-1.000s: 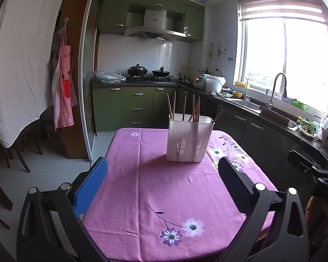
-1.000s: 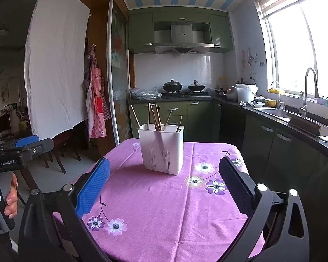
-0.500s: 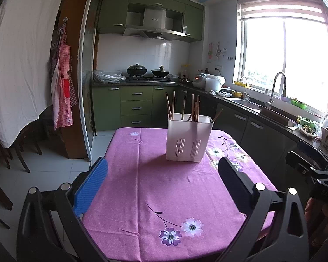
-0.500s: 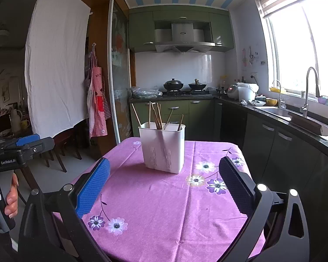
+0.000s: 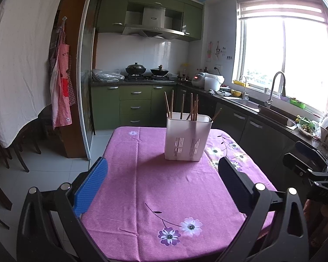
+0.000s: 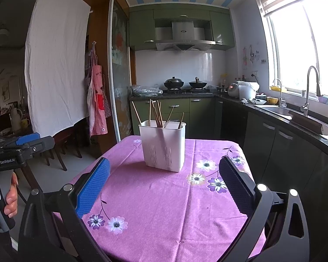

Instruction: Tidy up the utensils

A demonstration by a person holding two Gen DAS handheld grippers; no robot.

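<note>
A white slotted utensil holder [image 5: 187, 138] stands upright on the pink flowered tablecloth [image 5: 164, 192], toward the far side. Several wooden chopsticks [image 5: 192, 108] stick up out of it. It also shows in the right wrist view [image 6: 163, 145] with its chopsticks [image 6: 156, 113]. My left gripper [image 5: 164, 170] is open and empty, held above the near part of the table, well short of the holder. My right gripper [image 6: 164, 170] is open and empty too, likewise short of the holder. The left gripper also shows at the left edge of the right wrist view [image 6: 19, 146].
A kitchen counter with a sink and tap [image 5: 273, 100] runs along the right. Green cabinets and a stove with two pots [image 5: 146, 69] stand behind the table. Wooden chairs [image 6: 61, 146] and a hanging apron [image 5: 62, 91] are on the left.
Both views have shifted slightly, with the holder sitting a little higher in each frame. The jaws of both grippers stay open and nothing on the table has moved.
</note>
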